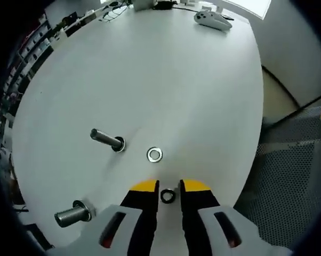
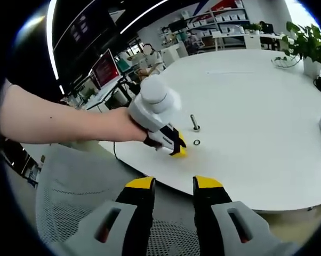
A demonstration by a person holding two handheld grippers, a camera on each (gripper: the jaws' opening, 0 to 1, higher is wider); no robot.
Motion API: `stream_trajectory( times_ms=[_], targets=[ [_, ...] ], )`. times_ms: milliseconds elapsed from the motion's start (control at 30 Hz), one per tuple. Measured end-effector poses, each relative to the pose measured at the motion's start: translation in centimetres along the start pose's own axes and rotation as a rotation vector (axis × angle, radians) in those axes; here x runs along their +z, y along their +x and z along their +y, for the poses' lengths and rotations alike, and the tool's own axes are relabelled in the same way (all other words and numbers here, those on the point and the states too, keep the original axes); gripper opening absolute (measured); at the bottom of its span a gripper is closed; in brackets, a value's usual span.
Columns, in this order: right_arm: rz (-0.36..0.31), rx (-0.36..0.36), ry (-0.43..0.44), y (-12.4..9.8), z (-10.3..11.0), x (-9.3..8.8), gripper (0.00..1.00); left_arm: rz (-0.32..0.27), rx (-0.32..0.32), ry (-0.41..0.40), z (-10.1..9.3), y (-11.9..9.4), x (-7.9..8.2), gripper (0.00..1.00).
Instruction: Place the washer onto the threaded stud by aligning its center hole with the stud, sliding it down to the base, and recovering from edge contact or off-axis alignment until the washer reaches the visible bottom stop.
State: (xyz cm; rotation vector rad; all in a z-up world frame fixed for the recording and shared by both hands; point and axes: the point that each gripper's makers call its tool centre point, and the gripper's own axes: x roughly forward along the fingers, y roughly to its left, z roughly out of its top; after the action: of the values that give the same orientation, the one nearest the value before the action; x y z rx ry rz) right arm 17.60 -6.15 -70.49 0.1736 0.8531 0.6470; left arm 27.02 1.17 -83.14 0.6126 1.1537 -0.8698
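Two threaded studs stand on the white table [image 1: 150,80]: one stud [image 1: 107,140] left of centre and a second stud [image 1: 72,215] at the near left edge. A silver washer [image 1: 154,154] lies flat to the right of the first stud. My left gripper [image 1: 169,186] is open and low over the table, with a dark washer [image 1: 167,196] lying between its yellow tips. In the right gripper view a hand holds the left gripper [image 2: 177,148] close to a stud [image 2: 194,124] and a washer [image 2: 197,142]. My right gripper [image 2: 174,184] is open and empty, off the table's near edge.
A white game controller [image 1: 211,20] lies at the far end of the table, with cables nearby. A potted plant [image 2: 310,48] stands on the table. A grey mesh chair [image 2: 70,186] sits below the table edge [image 1: 254,160]. Shelves and desks fill the room behind.
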Motion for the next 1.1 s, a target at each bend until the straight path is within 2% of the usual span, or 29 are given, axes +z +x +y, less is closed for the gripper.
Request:
stream_trajectory(
  times_ms=[200, 333, 833, 1100],
  targets=[
    [-0.002, 0.005, -0.001, 0.1, 0.1, 0.0, 0.3, 0.039, 0.007, 0.038, -0.1, -0.2, -1.6, 0.21],
    [-0.002, 0.007, -0.002, 0.0, 0.1, 0.0, 0.3, 0.045, 0.005, 0.012, -0.1, 0.0, -2.1, 0.21],
    [-0.004, 0.015, -0.001, 0.0, 0.3, 0.0, 0.3, 0.043, 0.03, -0.005, 0.1, 0.1, -1.7, 0.16],
    [-0.005, 0.017, 0.0, 0.0, 0.3, 0.0, 0.3, 0.069, 0.018, -0.001, 0.2, 0.0, -1.8, 0.15]
  ],
)
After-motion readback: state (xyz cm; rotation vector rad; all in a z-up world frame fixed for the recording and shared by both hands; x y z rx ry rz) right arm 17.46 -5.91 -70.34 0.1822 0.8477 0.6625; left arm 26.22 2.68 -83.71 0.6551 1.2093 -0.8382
